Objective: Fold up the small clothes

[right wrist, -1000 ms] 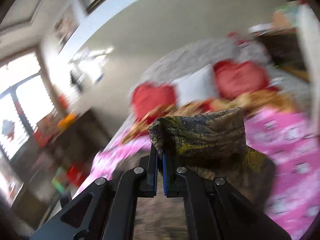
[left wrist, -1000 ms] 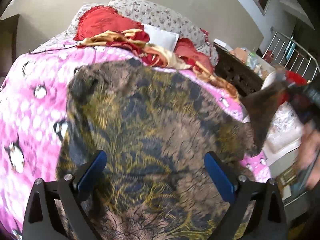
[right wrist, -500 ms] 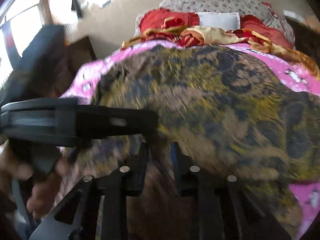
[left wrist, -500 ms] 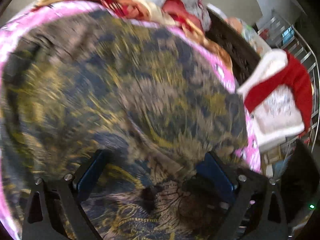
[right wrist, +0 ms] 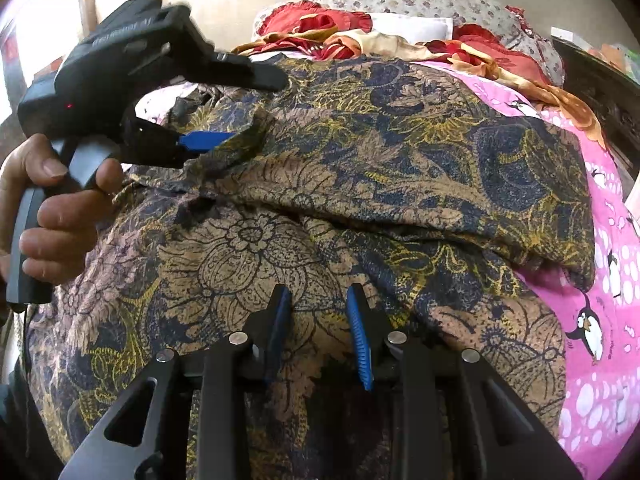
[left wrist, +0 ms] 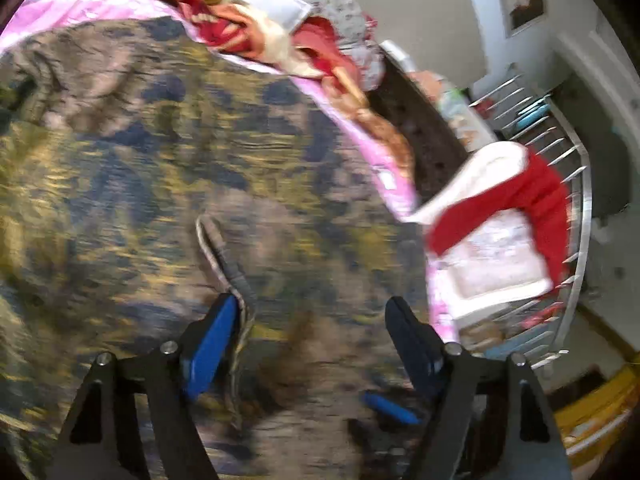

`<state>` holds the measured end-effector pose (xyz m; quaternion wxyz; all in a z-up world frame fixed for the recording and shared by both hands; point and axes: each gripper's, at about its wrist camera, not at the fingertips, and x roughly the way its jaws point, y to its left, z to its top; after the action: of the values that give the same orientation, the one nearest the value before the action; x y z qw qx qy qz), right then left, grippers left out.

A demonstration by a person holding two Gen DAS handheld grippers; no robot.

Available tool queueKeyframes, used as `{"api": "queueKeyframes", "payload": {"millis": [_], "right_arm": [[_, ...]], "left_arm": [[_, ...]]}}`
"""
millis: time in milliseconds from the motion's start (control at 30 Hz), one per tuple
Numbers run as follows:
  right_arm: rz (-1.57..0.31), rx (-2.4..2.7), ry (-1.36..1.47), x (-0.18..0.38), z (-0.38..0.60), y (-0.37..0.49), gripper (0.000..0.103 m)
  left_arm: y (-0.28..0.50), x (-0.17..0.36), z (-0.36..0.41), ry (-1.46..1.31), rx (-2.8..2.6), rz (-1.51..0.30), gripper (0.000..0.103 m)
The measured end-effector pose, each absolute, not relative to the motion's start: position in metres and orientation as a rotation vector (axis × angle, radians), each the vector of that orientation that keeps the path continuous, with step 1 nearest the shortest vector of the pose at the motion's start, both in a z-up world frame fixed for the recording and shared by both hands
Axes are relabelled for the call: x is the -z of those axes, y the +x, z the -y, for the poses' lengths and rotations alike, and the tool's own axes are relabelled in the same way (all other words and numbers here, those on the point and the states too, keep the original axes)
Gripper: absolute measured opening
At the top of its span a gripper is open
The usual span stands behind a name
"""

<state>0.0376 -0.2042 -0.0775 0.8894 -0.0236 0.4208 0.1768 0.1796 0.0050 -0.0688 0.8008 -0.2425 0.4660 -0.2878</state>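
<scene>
Brown, navy and gold patterned garment (right wrist: 360, 168) spread over the pink penguin sheet (right wrist: 608, 264), one layer folded across the lower part. Right gripper (right wrist: 318, 308) low over the cloth, jaws narrow and opening, nothing pinched. Left gripper (left wrist: 312, 320) wide, closing over a hem ridge, gripped by a hand (right wrist: 52, 216). Red and gold bedding (right wrist: 360, 36) heaped beyond

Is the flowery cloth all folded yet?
Not yet. One fold looks done: the cloth lies doubled over itself on the pink bedspread. Right now the right gripper is opening, cloth under its jaws but not pinched. The left gripper is closing over a cloth edge. Still left: more folds to make it small.
</scene>
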Motion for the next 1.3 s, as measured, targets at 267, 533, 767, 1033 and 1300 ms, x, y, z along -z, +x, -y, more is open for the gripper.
{"api": "queueKeyframes", "payload": {"millis": [267,533,767,1033,1300], "right_arm": [[-0.875,-0.38,0.003,0.079,0.209,0.045,0.019],[-0.871,-0.368,-0.02,0.08,0.206,0.045,0.019],[-0.867,-0.354,-0.047,0.08,0.202,0.044,0.019],[-0.868,-0.346,-0.063,0.08,0.2,0.043,0.019],[-0.868,-0.342,-0.072,0.08,0.199,0.043,0.019]], "left_arm": [[0.187,0.081,0.016,-0.449,0.588,-1.042,0.049],[0.172,0.061,0.015,-0.334,0.475,-0.97,0.004],[0.149,-0.031,-0.009,-0.334,0.548,-0.784,0.004],[0.134,-0.115,-0.061,-0.343,0.556,-0.647,0.004],[0.133,-0.047,-0.112,-0.389,0.403,-0.757,0.004]]}}
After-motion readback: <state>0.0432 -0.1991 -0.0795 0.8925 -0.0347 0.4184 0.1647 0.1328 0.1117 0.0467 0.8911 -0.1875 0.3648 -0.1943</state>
